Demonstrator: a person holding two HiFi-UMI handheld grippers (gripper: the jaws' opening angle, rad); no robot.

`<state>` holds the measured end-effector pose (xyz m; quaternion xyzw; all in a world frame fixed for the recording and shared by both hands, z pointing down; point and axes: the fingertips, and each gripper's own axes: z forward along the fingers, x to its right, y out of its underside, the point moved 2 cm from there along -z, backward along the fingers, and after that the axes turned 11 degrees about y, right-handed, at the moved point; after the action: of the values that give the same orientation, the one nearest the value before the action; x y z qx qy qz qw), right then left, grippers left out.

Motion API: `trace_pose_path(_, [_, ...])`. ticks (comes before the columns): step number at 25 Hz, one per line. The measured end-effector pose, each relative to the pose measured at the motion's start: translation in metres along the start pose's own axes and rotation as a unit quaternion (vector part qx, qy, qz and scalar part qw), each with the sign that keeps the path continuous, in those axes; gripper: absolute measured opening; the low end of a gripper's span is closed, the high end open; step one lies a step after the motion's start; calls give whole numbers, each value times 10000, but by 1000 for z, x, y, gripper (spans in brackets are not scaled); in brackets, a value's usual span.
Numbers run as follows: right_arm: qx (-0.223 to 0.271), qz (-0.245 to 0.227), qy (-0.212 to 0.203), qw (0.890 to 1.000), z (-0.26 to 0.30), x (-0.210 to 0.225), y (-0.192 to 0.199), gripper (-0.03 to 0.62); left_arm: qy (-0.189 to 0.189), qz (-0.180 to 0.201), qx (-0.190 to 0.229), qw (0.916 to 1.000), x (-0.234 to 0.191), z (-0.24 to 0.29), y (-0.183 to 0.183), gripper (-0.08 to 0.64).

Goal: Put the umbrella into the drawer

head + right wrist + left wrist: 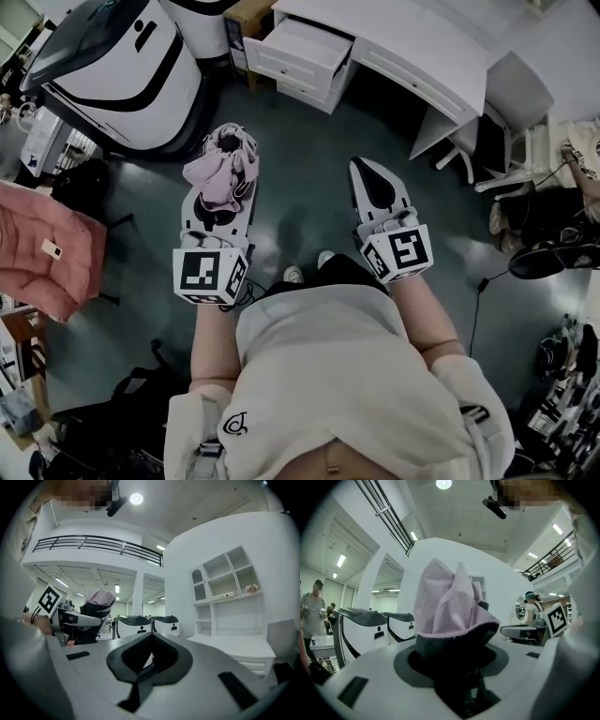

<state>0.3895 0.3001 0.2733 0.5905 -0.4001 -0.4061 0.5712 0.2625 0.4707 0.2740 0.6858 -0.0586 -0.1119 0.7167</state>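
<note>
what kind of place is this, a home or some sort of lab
Most likely a big test hall dressed as a room, not a home: a white desk with an open drawer and white shelves stand near large white machines, with a railed balcony high up.

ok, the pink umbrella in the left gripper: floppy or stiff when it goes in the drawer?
Probably floppy outside: the umbrella bunches in loose pink folds above the left gripper, so cloth may snag on the open drawer edge. Likely light for its size, since one gripper carries it alone. The dark part between the jaws looks firmer, so slipping seems unlikely.
</note>
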Motion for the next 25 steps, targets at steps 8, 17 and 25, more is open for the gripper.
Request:
trace_pose_path(8, [-13,-37,-270,9996,77,13,11,6,-7,-99,-111,9999,-39,54,8,229])
trace_pose_path(17, [145,13,-782,9968,202,73,1,6,-320,-27,-41,9995,-91,166,-14,229])
trace_pose_path(25, [-52,146,-891,9959,318,158,15,6,-515,-85,-86,9986,-132,289,-24,229])
